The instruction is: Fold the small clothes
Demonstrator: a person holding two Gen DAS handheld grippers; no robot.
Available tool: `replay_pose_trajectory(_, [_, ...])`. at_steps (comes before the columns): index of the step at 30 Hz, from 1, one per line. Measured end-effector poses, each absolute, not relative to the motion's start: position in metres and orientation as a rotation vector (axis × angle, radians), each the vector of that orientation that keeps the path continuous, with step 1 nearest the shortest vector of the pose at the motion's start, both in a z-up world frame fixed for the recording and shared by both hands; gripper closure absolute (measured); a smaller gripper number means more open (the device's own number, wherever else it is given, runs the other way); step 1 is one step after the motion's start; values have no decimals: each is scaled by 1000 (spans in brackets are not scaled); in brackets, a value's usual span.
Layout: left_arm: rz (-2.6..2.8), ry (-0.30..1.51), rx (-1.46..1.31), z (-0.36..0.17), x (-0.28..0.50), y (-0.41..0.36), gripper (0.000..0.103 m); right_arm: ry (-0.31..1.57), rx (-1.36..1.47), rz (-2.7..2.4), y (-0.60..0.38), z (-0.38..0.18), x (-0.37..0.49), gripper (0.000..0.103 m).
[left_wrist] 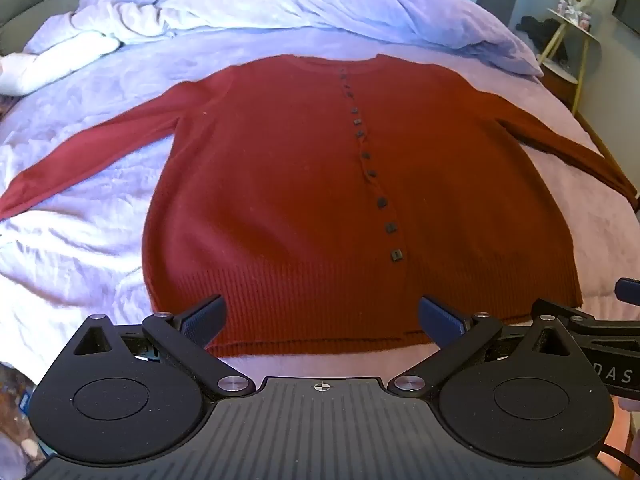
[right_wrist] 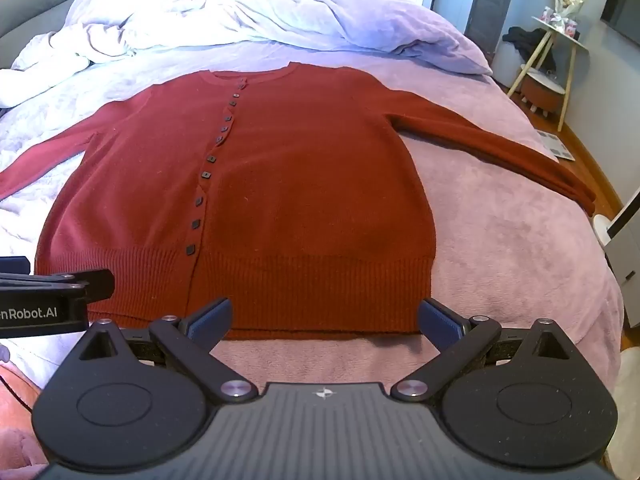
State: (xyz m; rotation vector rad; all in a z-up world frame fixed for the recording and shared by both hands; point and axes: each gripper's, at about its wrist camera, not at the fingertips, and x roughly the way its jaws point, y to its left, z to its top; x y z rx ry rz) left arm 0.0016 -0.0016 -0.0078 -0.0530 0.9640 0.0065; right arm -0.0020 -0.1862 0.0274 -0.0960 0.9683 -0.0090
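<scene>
A: Start on the left. How do the left tongs (left_wrist: 322,320) stand?

B: Spread wide, nothing between the pads, tipped down over the near hem of the red cardigan (left_wrist: 340,200). The hem lies just ahead of the fingertips (left_wrist: 204,320); whether they touch it I cannot tell.

A: And the cardigan itself?

B: Flat on the bed (left_wrist: 100,128), front up and buttoned, with its row of dark buttons (left_wrist: 379,202) running away from the tongs. One sleeve reaches out to each side.

A: The right tongs (right_wrist: 325,318)?

B: Just beside the left ones, also spread wide and holding nothing, over the hem's right part. The right sleeve (right_wrist: 500,152) stretches off past them to the right.

A: Beyond the garment?

B: A rumpled lilac duvet (right_wrist: 280,12), far ahead of both tongs.
</scene>
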Motion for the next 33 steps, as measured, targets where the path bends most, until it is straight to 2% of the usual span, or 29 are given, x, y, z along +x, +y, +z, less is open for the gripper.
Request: replay_pose_trajectory(33, [10,972,-53,-9,-1,0,0,959,-94,-7,-185,29,-3,4])
